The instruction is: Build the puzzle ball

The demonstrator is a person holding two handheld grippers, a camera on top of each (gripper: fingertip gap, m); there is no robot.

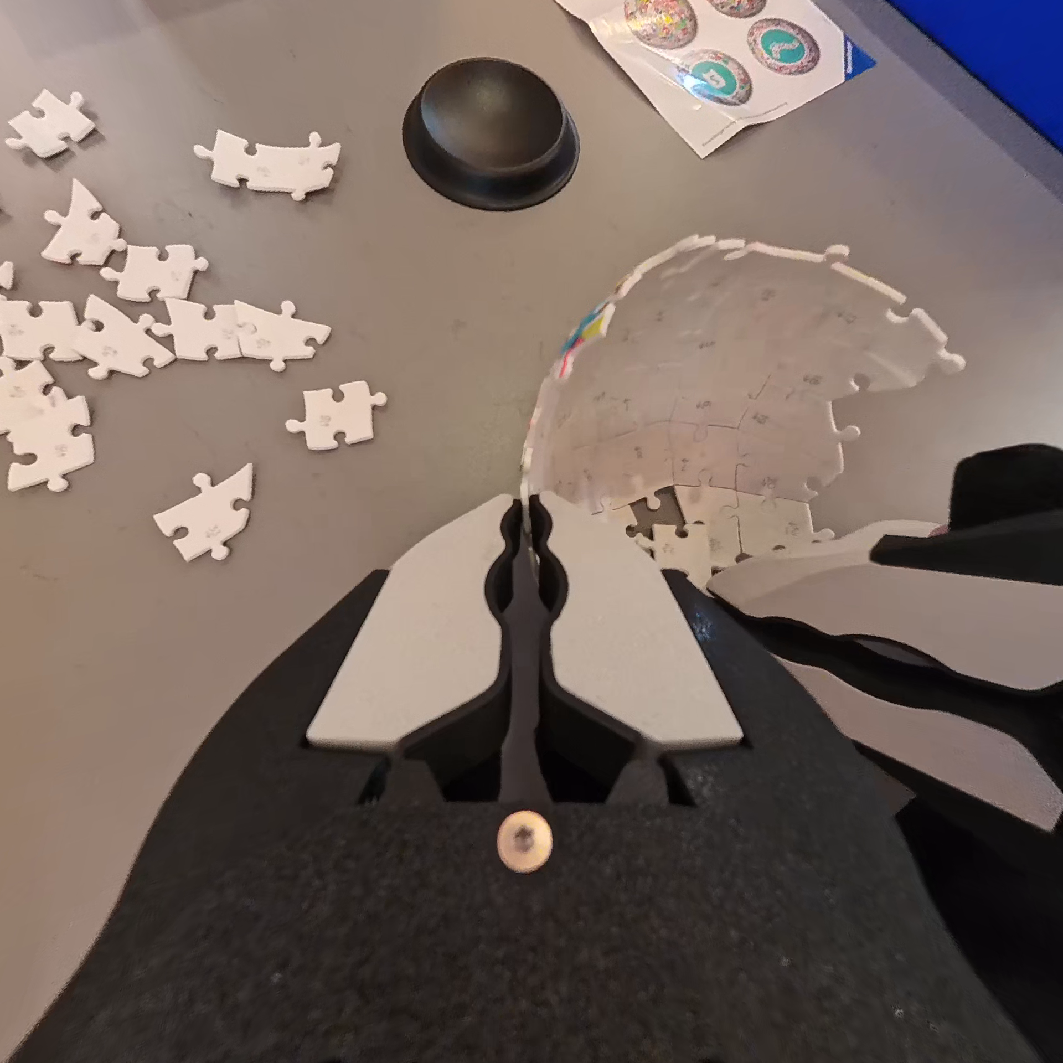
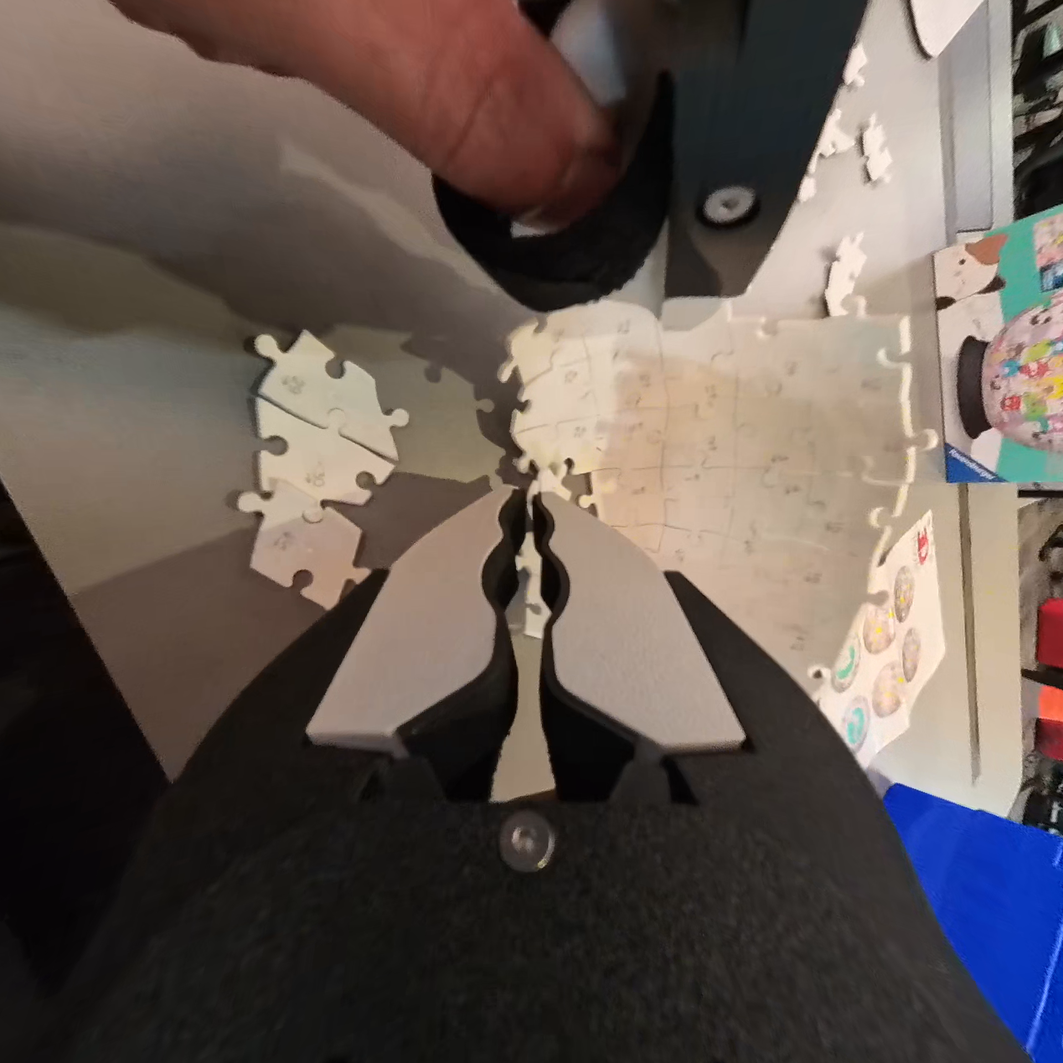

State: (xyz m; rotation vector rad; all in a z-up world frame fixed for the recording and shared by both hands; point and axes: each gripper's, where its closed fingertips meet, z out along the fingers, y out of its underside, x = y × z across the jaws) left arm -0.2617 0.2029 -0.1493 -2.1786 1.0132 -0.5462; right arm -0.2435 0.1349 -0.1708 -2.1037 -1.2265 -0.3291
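**Kid:** On the grey table (image 1: 402,322), what are you holding with your left tongs (image 1: 524,506)?

**Helper:** You are pinching the edge of the half-built puzzle ball (image 1: 719,391). Your tongs are squeezed tight on its thin wall. The ball looks like a white bowl tipped on its side, and you can see into its white inside. A bit of colour shows on its outer edge.

**Kid:** And your right tongs (image 2: 529,506)?

**Helper:** They are squeezed on a small white piece (image 2: 528,598), with the tips right at the ragged edge of the ball, just beside a gap in its wall. In the left camera they come in from the right, low by the ball.

**Kid:** Where are the other bits?

**Helper:** Lots of loose white pieces (image 1: 144,322) lie face down to your left, well apart from the ball. A few joined pieces (image 2: 313,454) lie near your right tongs.

**Kid:** What else is there?

**Helper:** A black round stand (image 1: 490,132) sits past the ball. A paper sheet (image 1: 725,69) with ball pictures lies near it. The puzzle box (image 2: 1001,356) stands at the table's far side.
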